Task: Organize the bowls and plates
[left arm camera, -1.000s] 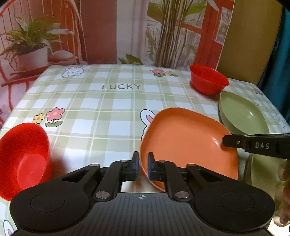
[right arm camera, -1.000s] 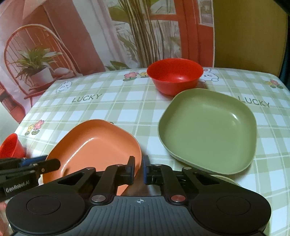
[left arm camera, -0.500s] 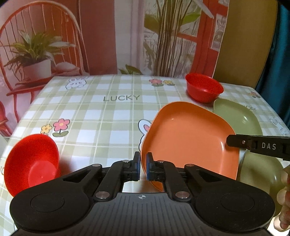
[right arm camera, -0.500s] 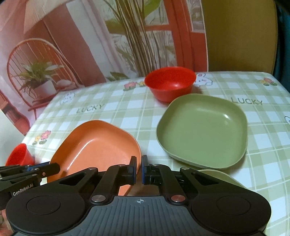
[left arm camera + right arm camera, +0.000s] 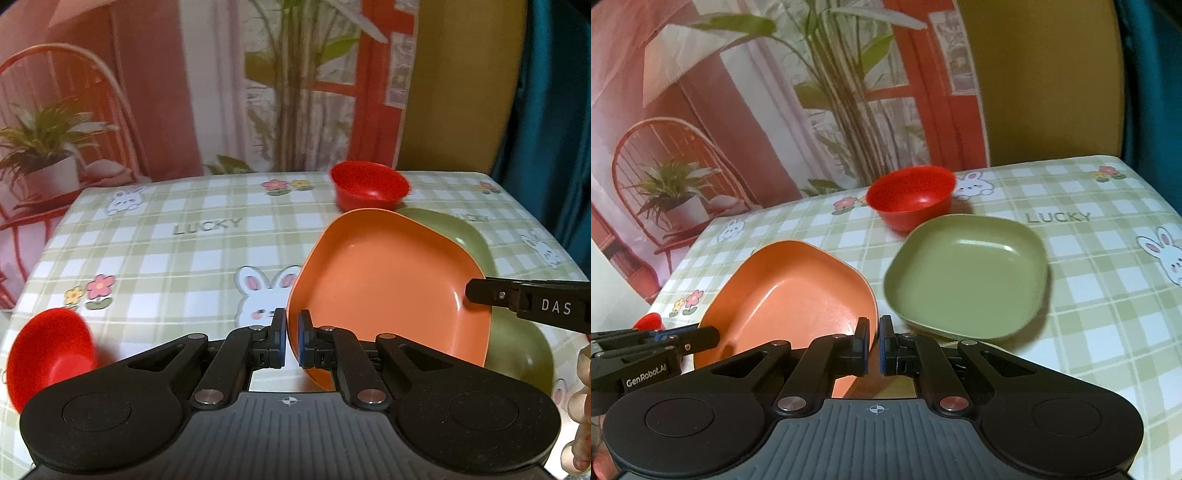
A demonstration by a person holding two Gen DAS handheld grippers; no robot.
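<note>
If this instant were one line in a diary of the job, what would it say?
left tongs: shut on orange plate rim | right tongs: shut on same plate's opposite rim | plate: tilted, lifted | green plate: on table

Right gripper (image 5: 873, 345) pinching an orange plate (image 5: 790, 291)
Plate tilted — green plate (image 5: 967, 275) and red bowl (image 5: 910, 197) beyond.

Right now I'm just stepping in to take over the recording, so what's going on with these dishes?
A person is lifting the orange plate with both grippers: the left gripper is clamped on its near rim, the right gripper on the opposite edge. The plate hangs tilted beside the green plate on the checked tablecloth. One red bowl sits behind the green plate, another red bowl at the far left.
</note>
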